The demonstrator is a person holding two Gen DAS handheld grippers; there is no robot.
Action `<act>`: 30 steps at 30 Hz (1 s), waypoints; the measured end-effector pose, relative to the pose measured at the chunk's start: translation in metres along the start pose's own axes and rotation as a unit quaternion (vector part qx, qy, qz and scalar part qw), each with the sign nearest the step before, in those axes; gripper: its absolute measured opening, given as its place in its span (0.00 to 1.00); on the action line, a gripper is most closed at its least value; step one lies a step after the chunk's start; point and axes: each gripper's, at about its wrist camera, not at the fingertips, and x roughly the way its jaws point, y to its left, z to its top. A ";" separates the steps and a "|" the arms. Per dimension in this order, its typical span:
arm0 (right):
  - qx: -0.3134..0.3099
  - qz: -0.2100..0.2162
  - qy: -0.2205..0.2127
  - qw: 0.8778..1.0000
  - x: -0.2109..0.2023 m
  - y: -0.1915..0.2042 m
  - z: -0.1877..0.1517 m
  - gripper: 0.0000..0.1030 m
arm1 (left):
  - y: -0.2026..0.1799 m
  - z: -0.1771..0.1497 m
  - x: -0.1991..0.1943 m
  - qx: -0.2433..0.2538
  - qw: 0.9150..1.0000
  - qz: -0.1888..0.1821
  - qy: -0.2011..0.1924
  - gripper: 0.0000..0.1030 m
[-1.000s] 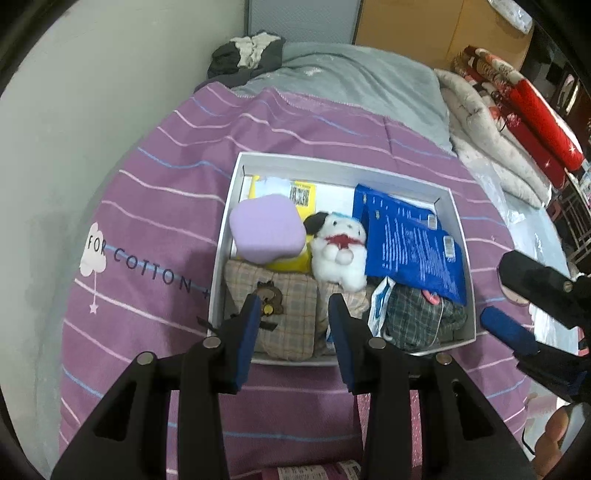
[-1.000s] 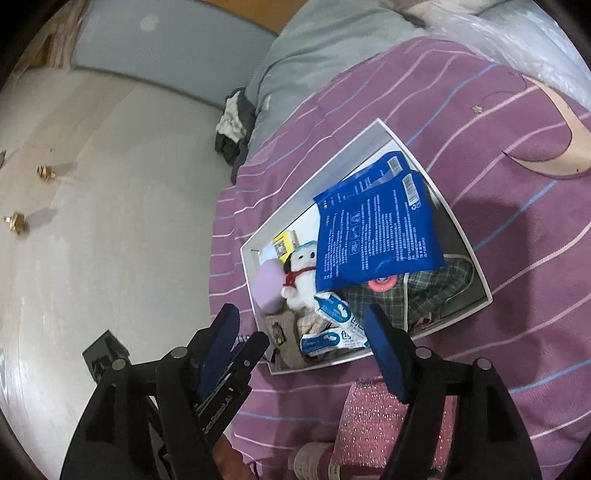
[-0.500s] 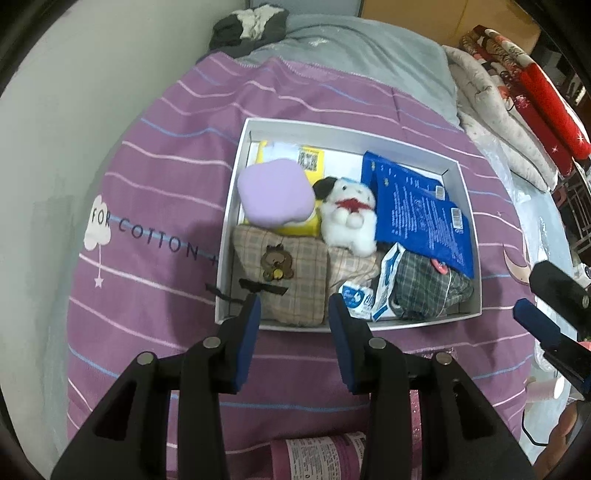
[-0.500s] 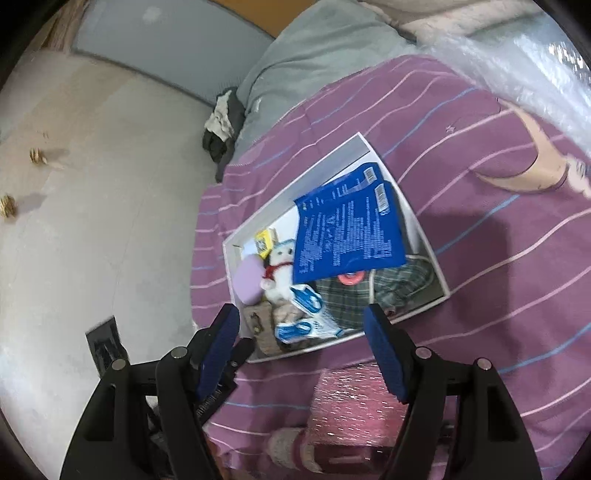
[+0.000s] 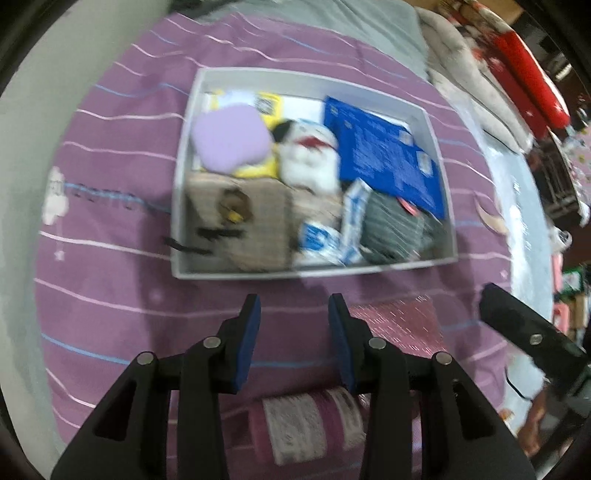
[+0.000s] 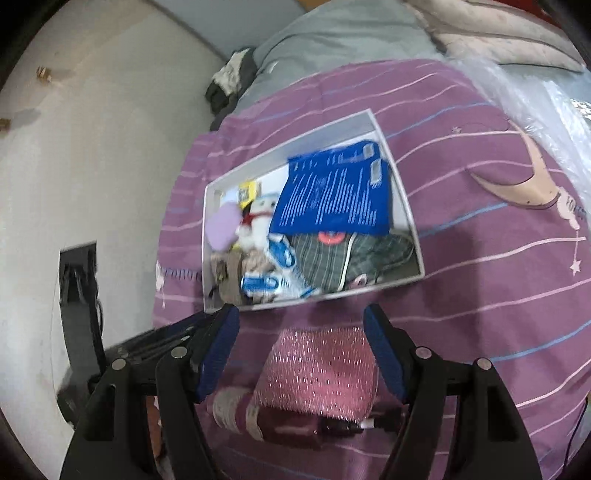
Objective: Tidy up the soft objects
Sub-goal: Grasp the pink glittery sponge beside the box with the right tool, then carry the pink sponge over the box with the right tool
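Note:
A grey box (image 5: 303, 273) (image 6: 295, 129) lies on the purple striped bedspread (image 5: 110, 295). It holds a lilac pad (image 5: 231, 142), a white plush dog (image 5: 310, 158), a beige checked pouch (image 5: 251, 221), blue packets (image 5: 380, 155) (image 6: 332, 195) and a dark plaid cloth (image 5: 395, 229) (image 6: 362, 254). A pink glittery pouch (image 6: 321, 373) (image 5: 399, 325) lies in front of the box, over a maroon bottle (image 5: 306, 428) (image 6: 288, 421). My left gripper (image 5: 294, 325) is open and empty, short of the box. My right gripper (image 6: 301, 347) is open above the pink pouch.
A pale wall (image 6: 92, 166) runs along the left of the bed. A grey blanket (image 6: 343, 33) and dark clothes (image 6: 231, 79) lie beyond the box. Red and beige folded quilts (image 5: 517, 74) are at the far right.
Both grippers have drawn back from the box toward the near edge of the bed. The pink pouch and bottle now show more fully. Both stay open.

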 end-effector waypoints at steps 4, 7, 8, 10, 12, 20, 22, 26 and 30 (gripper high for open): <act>-0.007 0.000 0.022 1.000 0.006 -0.006 -0.006 0.59 | -0.015 -0.005 0.002 0.033 0.999 0.003 0.007 0.39; -0.009 -0.004 0.034 0.999 0.010 -0.014 -0.008 0.55 | -0.027 -0.009 0.012 0.063 0.998 0.021 0.019 0.39; -0.005 -0.003 0.038 0.999 0.013 -0.019 -0.008 0.55 | -0.029 -0.009 0.018 0.072 0.997 0.030 0.027 0.38; 0.000 0.002 0.053 0.999 0.020 -0.028 -0.009 0.55 | -0.033 -0.010 0.031 0.087 0.994 0.046 0.047 0.39; 0.005 -0.002 0.080 0.997 0.030 -0.040 -0.012 0.55 | -0.037 -0.012 0.042 0.097 0.992 0.059 0.060 0.38; 0.020 0.055 0.122 0.991 0.057 -0.051 -0.012 0.56 | -0.041 -0.012 0.059 0.102 0.988 0.091 0.076 0.38; 0.002 0.071 0.125 0.990 0.059 -0.041 -0.012 0.54 | -0.040 -0.011 0.060 0.101 0.988 0.089 0.077 0.38; -0.014 0.091 0.115 0.989 0.055 -0.027 -0.011 0.47 | -0.040 -0.011 0.059 0.100 0.988 0.087 0.074 0.39; -0.025 0.074 0.104 0.992 0.053 -0.017 -0.011 0.46 | -0.039 -0.009 0.055 0.103 0.988 0.098 0.066 0.39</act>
